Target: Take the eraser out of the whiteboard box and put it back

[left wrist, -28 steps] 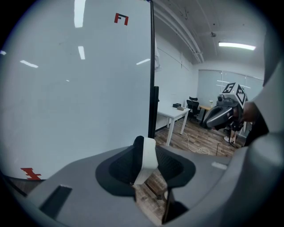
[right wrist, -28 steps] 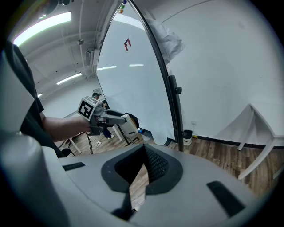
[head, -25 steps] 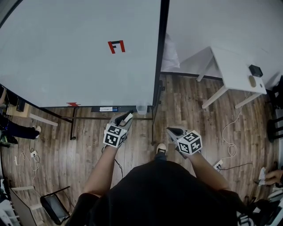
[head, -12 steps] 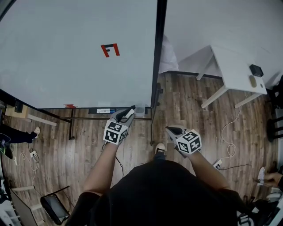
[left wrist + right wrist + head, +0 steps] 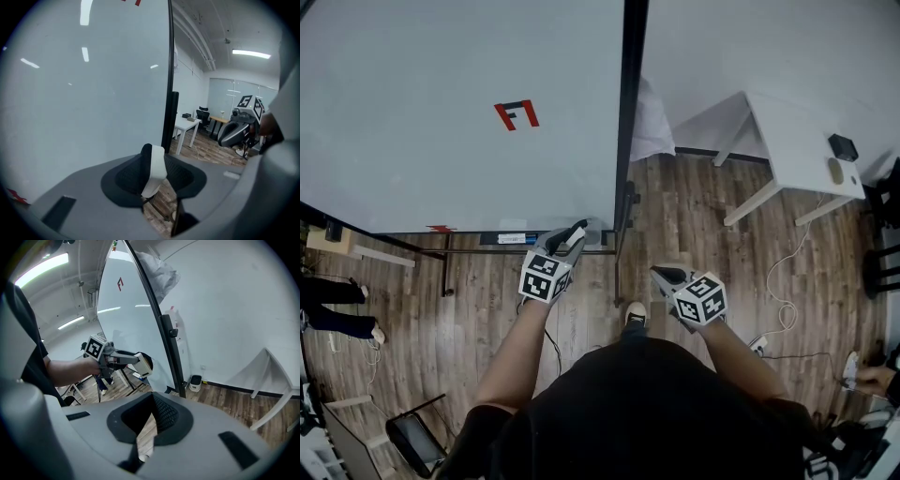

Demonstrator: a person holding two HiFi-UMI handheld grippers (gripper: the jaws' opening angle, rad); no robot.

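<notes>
Closest to us, the left gripper [image 5: 569,237] pinches the task's thing, a small block eraser with a black plastic back and a white felt face [image 5: 154,169], held edge-on between its ribbed black pads. The felt looks soft, so we judge that a tilt or a bump on the way in could let it twist, slide out and drop to the floor. The right gripper [image 5: 151,403] hangs beside it, well apart, its pads pressed together at the tips with nothing between them. Just beyond the eraser sits the small translucent plastic whiteboard box [image 5: 599,225], at the right end of the board's lower rail. We think this is the main risk: the box looks light, and a skewed eraser could catch its rim or nudge it off. Behind it rises the smooth, glossy pale whiteboard [image 5: 441,122] with a red mark [image 5: 517,115], edged by a black metal post [image 5: 628,112]. Farther off lie the grained wooden plank floor [image 5: 694,216] and a white flat-topped table [image 5: 797,141].
</notes>
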